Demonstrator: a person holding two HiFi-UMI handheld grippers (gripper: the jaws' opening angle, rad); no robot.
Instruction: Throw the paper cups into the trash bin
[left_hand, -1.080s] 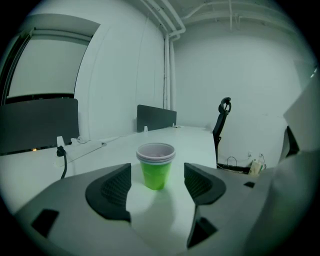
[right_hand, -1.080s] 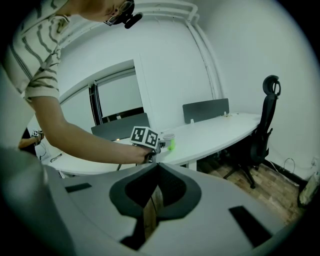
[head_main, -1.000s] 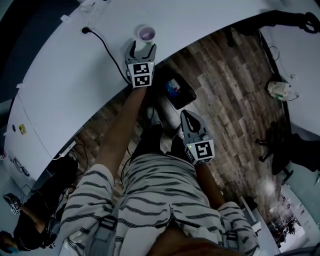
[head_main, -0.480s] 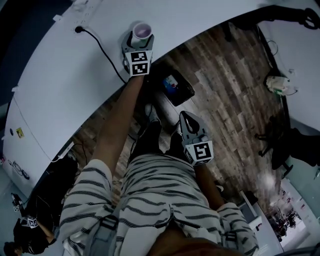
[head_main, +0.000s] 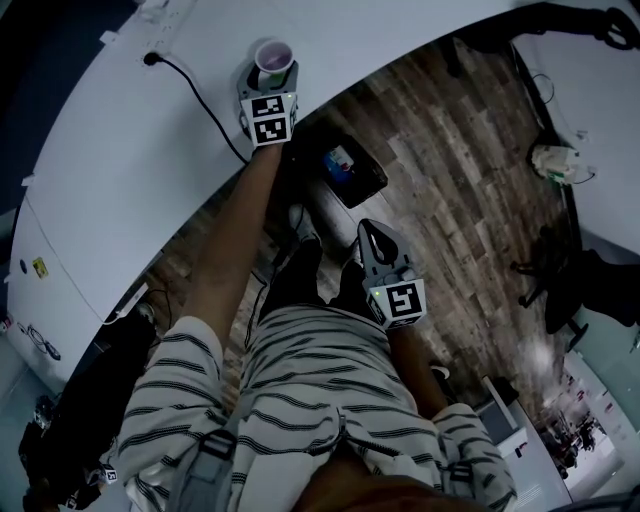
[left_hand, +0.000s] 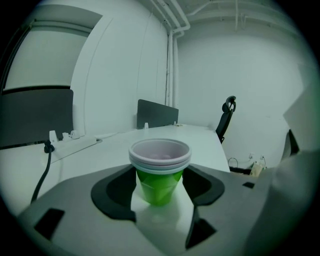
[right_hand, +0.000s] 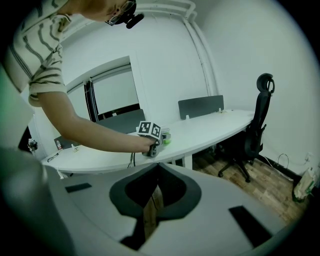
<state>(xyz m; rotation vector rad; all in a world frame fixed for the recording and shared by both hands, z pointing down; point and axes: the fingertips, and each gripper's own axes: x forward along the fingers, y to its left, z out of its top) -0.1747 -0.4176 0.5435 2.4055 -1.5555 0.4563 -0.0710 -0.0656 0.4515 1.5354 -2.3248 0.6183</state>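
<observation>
Left gripper (head_main: 270, 80) outstretched, jaws closing around paper cups (head_main: 273, 55); right gripper (head_main: 370, 232) low, jaws together.

cups: paper cups (left_hand: 159, 181), nested stack, two rims showing at least
colour: green outside, pale whitish inside
pose: upright, mouth up, no dents seen
place: on the white surface (left_hand: 100, 150), near its curved edge
relation: between the jaws of the left hand-held gripper (left_hand: 159, 167); jaws closing, slim gaps either side, pads not pressing yet
bin: trash bin (head_main: 350, 172), dark, open top, coloured bits inside
bin place: on the wood floor (head_main: 450, 180), just off the surface edge, below and apart from the cups
</observation>
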